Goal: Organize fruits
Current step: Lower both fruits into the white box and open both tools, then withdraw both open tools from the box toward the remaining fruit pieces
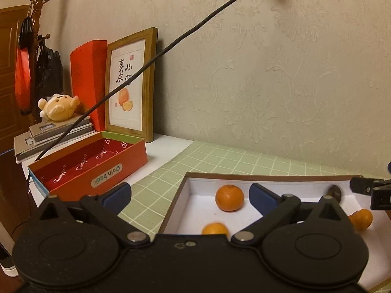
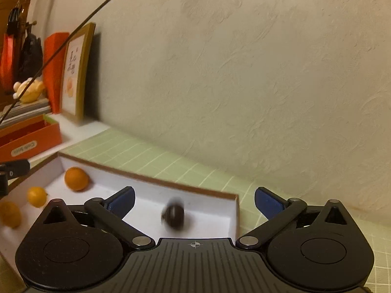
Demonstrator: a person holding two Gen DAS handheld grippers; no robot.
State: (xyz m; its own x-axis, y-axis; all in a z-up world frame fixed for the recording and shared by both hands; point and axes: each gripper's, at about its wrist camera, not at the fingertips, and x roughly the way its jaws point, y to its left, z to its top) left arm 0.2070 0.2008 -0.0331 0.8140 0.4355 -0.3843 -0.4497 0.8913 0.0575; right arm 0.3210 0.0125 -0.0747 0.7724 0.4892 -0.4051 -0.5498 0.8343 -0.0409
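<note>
A shallow white tray (image 1: 182,195) with a brown rim lies on the green checked mat. In the left wrist view three oranges (image 1: 229,197) (image 1: 215,228) (image 1: 361,218) and a small dark fruit (image 1: 334,191) sit inside it. My left gripper (image 1: 189,195) hangs open above the tray's left end with nothing between its blue pads. My right gripper (image 2: 195,202) is open over the tray's right end (image 2: 235,217). The dark fruit (image 2: 173,216) shows blurred on the tray floor in front of it, touching neither pad. The oranges (image 2: 76,178) (image 2: 36,196) lie further left.
An open red box (image 1: 97,166) labelled "Cloth book" stands left of the tray. Behind it are stacked books with a plush toy (image 1: 58,107), a red bag and a framed picture (image 1: 132,83) against the wall. A black cable (image 1: 171,46) crosses overhead.
</note>
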